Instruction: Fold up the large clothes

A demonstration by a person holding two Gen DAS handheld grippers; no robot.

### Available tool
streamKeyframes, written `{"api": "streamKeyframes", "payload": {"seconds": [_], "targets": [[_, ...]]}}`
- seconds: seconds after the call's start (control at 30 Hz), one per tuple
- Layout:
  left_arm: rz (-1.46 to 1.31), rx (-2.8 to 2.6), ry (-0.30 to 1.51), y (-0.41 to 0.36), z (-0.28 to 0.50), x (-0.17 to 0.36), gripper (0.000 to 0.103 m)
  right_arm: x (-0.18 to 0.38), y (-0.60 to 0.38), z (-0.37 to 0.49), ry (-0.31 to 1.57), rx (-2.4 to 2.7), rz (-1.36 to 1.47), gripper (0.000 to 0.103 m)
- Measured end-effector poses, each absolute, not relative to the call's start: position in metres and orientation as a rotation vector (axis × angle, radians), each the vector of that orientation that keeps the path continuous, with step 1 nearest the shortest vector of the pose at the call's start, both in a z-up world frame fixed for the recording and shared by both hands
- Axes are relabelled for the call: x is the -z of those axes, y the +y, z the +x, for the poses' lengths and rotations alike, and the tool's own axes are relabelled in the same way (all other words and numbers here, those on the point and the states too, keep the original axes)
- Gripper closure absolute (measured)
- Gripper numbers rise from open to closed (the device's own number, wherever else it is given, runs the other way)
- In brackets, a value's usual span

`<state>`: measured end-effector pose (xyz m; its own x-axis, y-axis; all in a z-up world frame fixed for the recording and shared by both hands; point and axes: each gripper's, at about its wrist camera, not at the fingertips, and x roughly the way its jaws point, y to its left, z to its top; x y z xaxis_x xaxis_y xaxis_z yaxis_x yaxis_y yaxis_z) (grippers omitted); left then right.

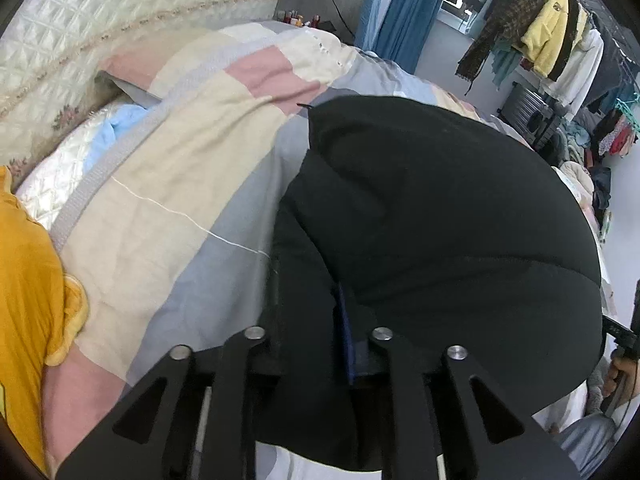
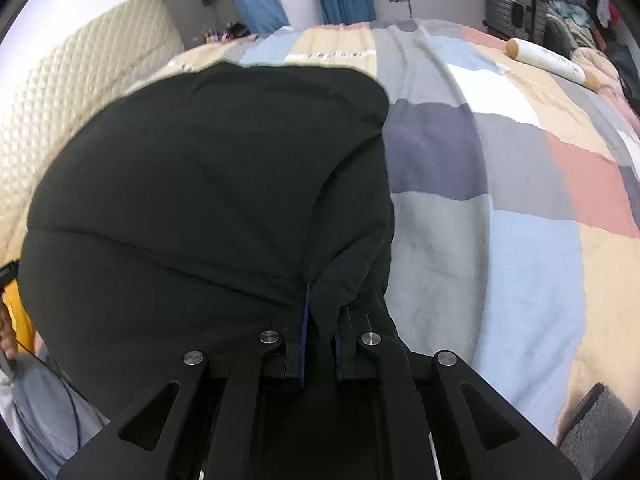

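Note:
A large black garment [image 1: 440, 208] lies on the patchwork bed cover, folded over on itself. In the left wrist view my left gripper [image 1: 316, 320] is shut on its near left edge, black cloth bunched between the fingers. In the right wrist view the same garment [image 2: 200, 184] fills the left half. My right gripper [image 2: 320, 312] is shut on its near right edge, with cloth pinched between the blue-padded fingers [image 2: 306, 320]. Both grippers hold the edge slightly above the bed.
The bed has a patchwork cover [image 2: 520, 208] and a quilted cream headboard [image 1: 100, 24]. A yellow garment [image 1: 24, 280] lies at the left. A white roll [image 2: 552, 62] rests at the bed's far right. A crowded clothes rack [image 1: 560, 48] stands beyond the bed.

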<state>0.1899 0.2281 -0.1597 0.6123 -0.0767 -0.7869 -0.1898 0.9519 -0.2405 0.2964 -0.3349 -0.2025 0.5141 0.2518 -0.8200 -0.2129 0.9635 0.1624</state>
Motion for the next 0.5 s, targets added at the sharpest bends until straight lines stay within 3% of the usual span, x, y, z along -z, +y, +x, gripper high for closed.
{"api": "streamKeyframes", "payload": {"seconds": [0.13,0.27,0.33,0.5], "targets": [[-0.311,-0.099,0.887,0.229,0.184,0.147,0.031,0.186,-0.343,0.291,0.944,-0.279,0.093,0.073],[-0.296,-0.103,0.841,0.222,0.175,0.121,0.027,0.16,-0.346,0.279,0.879,-0.277,0.112,0.066],[-0.291,-0.086,0.808,0.215,0.17,0.104,0.026,0.145,-0.347,0.271,0.845,-0.276,0.12,0.053],[-0.244,-0.036,0.721,0.185,0.157,0.043,0.017,0.083,-0.34,0.243,0.713,-0.302,0.105,0.049]]}}
